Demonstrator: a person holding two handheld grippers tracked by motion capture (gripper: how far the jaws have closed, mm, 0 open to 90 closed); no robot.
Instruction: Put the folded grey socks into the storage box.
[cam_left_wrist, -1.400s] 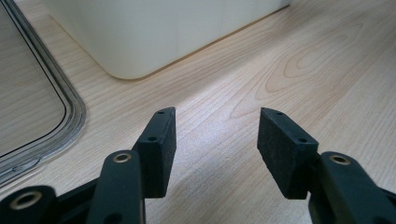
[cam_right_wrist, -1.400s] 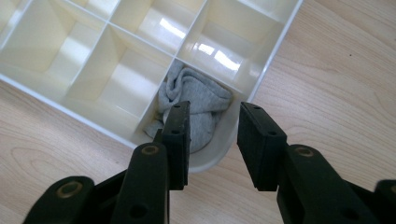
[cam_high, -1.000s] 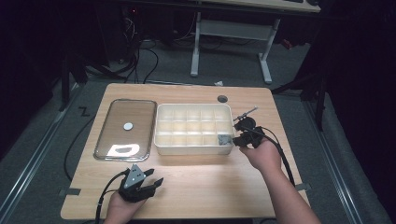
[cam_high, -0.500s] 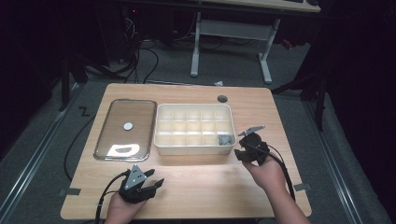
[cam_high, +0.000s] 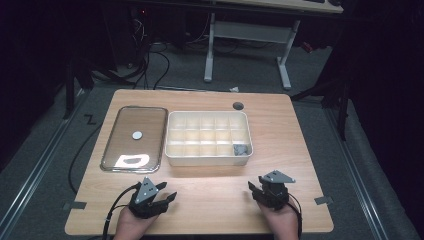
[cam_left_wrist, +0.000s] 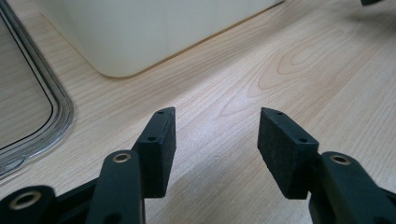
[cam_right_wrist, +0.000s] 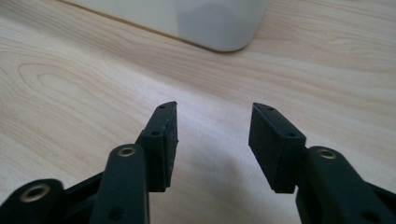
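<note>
The small grey piece (cam_high: 241, 149) lies in the front right compartment of the white divided box (cam_high: 209, 159), which stands in the middle of the wooden desk (cam_high: 210, 187). Going from left to right across the high view, a clear flat lid (cam_high: 134, 137) with a round white spot at its centre lies on the left part of the desk, just beside the box and parallel to it. In front of the lid, near the desk's front edge, the left gripper (cam_high: 161, 194) rests low over the wood in the person's left hand (cam_high: 133, 226), its jaws spread apart with nothing between them. In the left gripper view the two black pads (cam_left_wrist: 163, 140) stand well apart above bare wood, with the rounded corner of the lid at the far left and the white wall of the box ahead. To the right of the box's front, the right gripper (cam_high: 253, 189) sits in the right hand (cam_high: 280, 223), also near the front edge and well apart from the box. Its jaws are spread and hold nothing; in the right gripper view the pads (cam_right_wrist: 166, 135) frame bare wood, and the box's rounded corner shows ahead of them, with a grey shadow showing through its wall. A dark round hole (cam_high: 238, 105) sits in the desk behind the box.
</note>
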